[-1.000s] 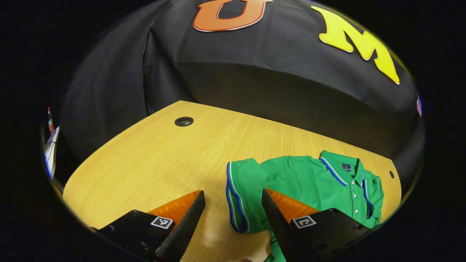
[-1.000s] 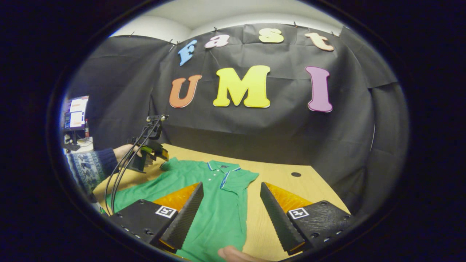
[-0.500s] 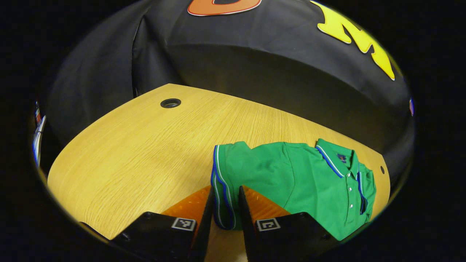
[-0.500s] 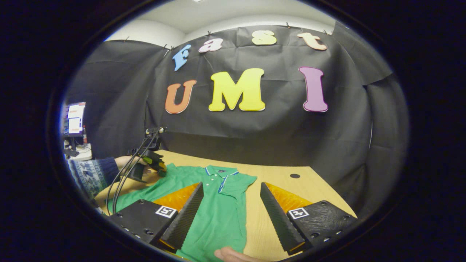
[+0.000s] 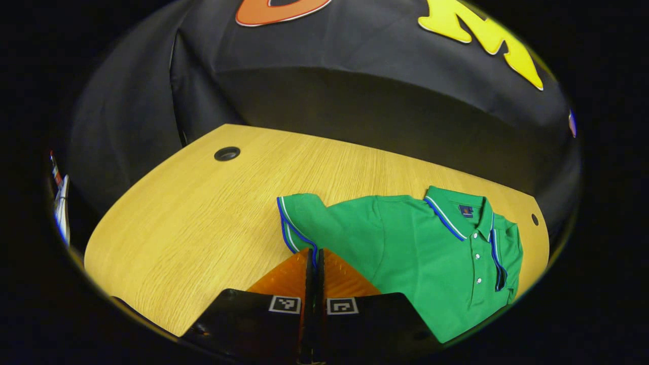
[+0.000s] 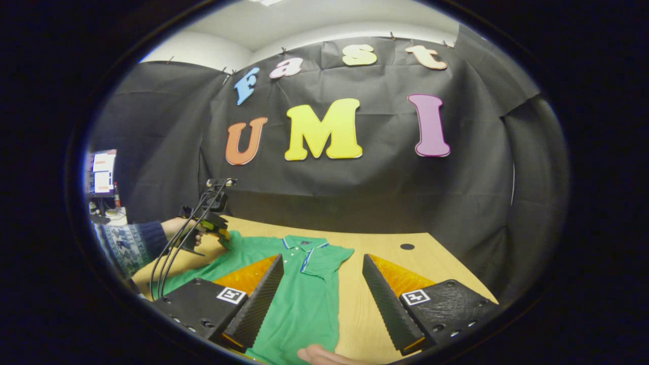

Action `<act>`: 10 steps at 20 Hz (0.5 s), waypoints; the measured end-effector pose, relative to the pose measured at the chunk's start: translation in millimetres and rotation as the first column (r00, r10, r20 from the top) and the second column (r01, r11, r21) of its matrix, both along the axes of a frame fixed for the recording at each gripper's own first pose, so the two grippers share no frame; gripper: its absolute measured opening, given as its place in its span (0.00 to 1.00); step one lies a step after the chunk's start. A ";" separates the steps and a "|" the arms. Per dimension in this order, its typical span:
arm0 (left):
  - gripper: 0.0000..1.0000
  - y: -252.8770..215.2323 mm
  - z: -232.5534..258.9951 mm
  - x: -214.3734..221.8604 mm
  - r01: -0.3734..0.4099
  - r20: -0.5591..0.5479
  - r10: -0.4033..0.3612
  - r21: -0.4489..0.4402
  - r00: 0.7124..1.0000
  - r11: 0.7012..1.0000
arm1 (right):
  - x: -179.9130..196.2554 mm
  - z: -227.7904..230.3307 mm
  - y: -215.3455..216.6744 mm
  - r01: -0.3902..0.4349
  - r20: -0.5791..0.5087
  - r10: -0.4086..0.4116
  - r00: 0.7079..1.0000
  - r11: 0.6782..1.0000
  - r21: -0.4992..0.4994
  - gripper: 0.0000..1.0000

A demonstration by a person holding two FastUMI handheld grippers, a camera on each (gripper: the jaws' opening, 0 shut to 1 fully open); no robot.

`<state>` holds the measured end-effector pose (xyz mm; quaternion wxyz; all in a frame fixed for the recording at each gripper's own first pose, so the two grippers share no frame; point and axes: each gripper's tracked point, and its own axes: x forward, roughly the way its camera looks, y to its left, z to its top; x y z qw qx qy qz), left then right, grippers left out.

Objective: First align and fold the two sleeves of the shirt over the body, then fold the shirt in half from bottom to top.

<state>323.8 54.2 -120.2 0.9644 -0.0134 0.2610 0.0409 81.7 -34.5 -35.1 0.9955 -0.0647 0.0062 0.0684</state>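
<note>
1. Black cloth hangs behind a pale wooden table [image 5: 203, 218] in the left gripper view, with a round cable hole [image 5: 227, 153] in the far left part of the top. A green polo shirt [image 5: 431, 253] with blue and white trim lies flat on the right part of the table, collar [image 5: 448, 215] toward the far side, buttons showing down the placket. The left gripper [image 5: 314, 261] sits at the bottom of the view with its fingers pressed together on the striped cuff of the shirt's left sleeve [image 5: 299, 223], the cuff edge running down between them.

2. In the right gripper view the same table [image 6: 431, 263] stretches toward the cloth wall, a second cable hole [image 6: 406, 247] at the far right. The shirt [image 6: 304, 304] lies lengthwise from near to far, collar at the far end, and its right sleeve [image 6: 332, 256] lies spread flat on the wood. The right gripper [image 6: 322, 299] is above the shirt's body with its fingers spread wide, nothing between them. At the far left, a hand [image 6: 177, 228] in a patterned knitted sleeve [image 6: 127, 246] holds the left gripper [image 6: 220, 234] at the shirt's other sleeve, black cables [image 6: 172, 253] trailing from it. A fingertip [image 6: 317, 355] shows at the bottom edge, beside the shirt's hem.
</note>
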 end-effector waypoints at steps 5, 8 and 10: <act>0.06 -41.1 13.9 4.1 0.043 0.014 -0.044 0.060 0.999 0.997 | 3.8 0.3 -11.6 0.026 -0.001 -0.026 1.000 1.000 0.015 0.95; 0.06 -72.1 10.4 5.8 0.086 0.002 -0.086 0.060 0.996 0.995 | 7.2 -2.2 -17.5 0.047 -0.010 -0.047 0.999 0.999 0.020 0.97; 0.07 -92.2 2.1 7.6 0.116 -0.015 -0.115 0.047 0.993 0.992 | 8.1 -2.6 -18.5 0.053 -0.009 -0.053 0.999 0.999 0.011 0.95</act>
